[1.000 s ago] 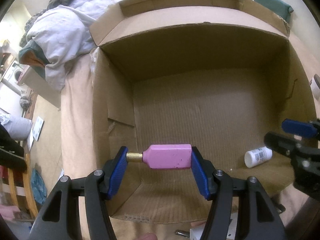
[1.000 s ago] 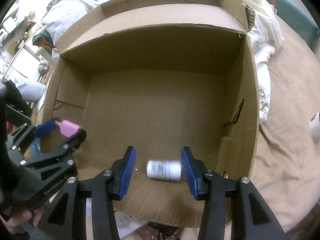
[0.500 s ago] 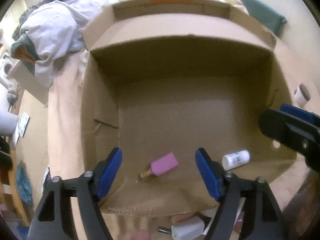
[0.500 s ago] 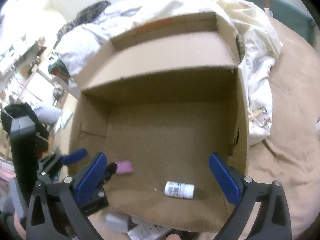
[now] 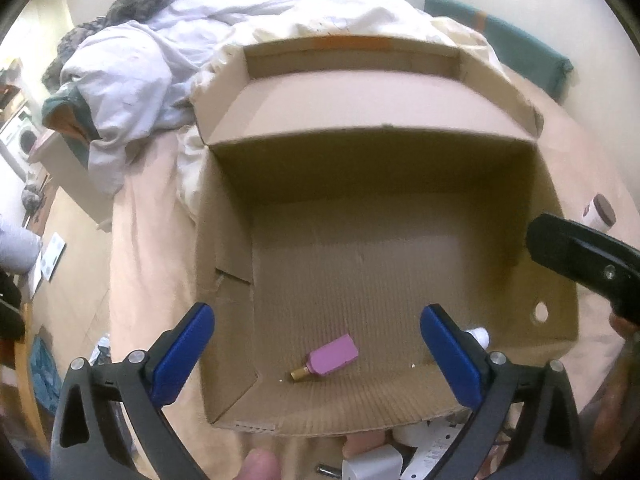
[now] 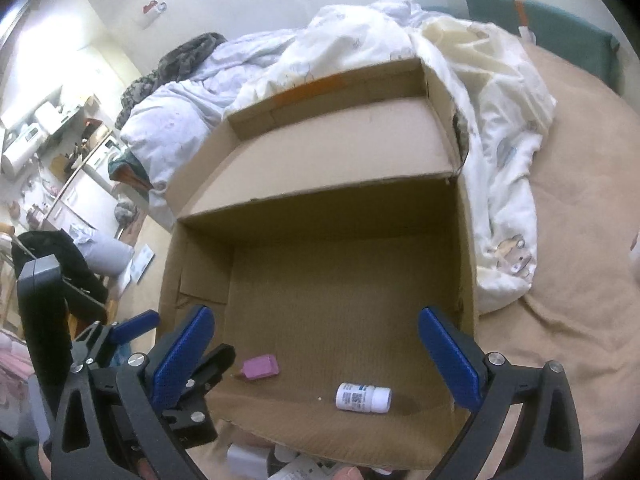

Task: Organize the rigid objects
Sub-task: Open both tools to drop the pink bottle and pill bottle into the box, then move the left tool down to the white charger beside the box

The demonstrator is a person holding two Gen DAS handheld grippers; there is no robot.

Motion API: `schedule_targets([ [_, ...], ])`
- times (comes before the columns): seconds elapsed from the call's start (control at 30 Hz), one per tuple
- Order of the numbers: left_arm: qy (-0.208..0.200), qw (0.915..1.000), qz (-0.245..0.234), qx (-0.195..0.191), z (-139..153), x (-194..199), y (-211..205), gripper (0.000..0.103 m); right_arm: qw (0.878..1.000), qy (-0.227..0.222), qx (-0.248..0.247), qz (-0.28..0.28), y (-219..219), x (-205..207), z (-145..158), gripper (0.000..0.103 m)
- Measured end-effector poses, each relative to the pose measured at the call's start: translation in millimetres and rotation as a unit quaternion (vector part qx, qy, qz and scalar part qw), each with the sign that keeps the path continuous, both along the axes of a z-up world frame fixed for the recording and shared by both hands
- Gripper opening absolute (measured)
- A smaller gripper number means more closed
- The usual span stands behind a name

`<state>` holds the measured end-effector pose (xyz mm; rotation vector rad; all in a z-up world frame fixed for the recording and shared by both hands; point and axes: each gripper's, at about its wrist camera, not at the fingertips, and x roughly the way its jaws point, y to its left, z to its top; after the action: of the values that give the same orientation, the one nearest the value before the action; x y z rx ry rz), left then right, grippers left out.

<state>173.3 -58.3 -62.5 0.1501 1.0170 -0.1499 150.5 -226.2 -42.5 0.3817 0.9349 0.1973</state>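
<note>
A pink bottle with a gold cap (image 5: 329, 358) lies on the floor of an open cardboard box (image 5: 400, 176), near its front edge; it also shows in the right wrist view (image 6: 260, 367). A white pill bottle (image 6: 363, 397) lies on its side to the right of it, mostly hidden behind a finger in the left wrist view (image 5: 479, 334). My left gripper (image 5: 316, 354) is open and empty above the box front. My right gripper (image 6: 316, 354) is open and empty, raised above the box (image 6: 400, 248).
The box sits on a bed with a beige sheet (image 6: 568, 320) and crumpled white bedding (image 5: 160, 68) behind it. A brown-lidded white jar (image 5: 599, 213) stands right of the box. Small white items (image 5: 380, 460) lie before the box's front wall.
My left gripper opened and dropped the pink bottle into the box. My right gripper opened and let go of the white pill bottle. Both grippers pulled up and back.
</note>
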Motion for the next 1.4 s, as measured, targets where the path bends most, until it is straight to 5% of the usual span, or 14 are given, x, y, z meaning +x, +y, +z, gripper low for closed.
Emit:
schedule_targets([
  [0.17,-0.023,0.9997,0.002,-0.003,17.1,-5.8,6.5,0.103,1.000,-0.003,0.006,-0.012,-6.9,-4.7,4.5,0.103],
  [0.6,-0.003,0.9999,0.010,-0.001,47.0,-36.7,31.0,0.103,1.000,0.012,0.003,-0.028,-22.0,-32.0,23.3,0.103],
  [1.2,0.032,0.9992,0.020,0.012,22.7,-67.8,51.3,0.103,0.998,0.064,-0.006,-0.015,-37.0,-76.3,8.0,0.103],
  [1.4,0.080,0.9964,-0.023,0.012,1.7,-73.7,39.0,0.103,0.990,0.123,0.050,0.040,-30.6,-78.8,-20.6,0.103],
])
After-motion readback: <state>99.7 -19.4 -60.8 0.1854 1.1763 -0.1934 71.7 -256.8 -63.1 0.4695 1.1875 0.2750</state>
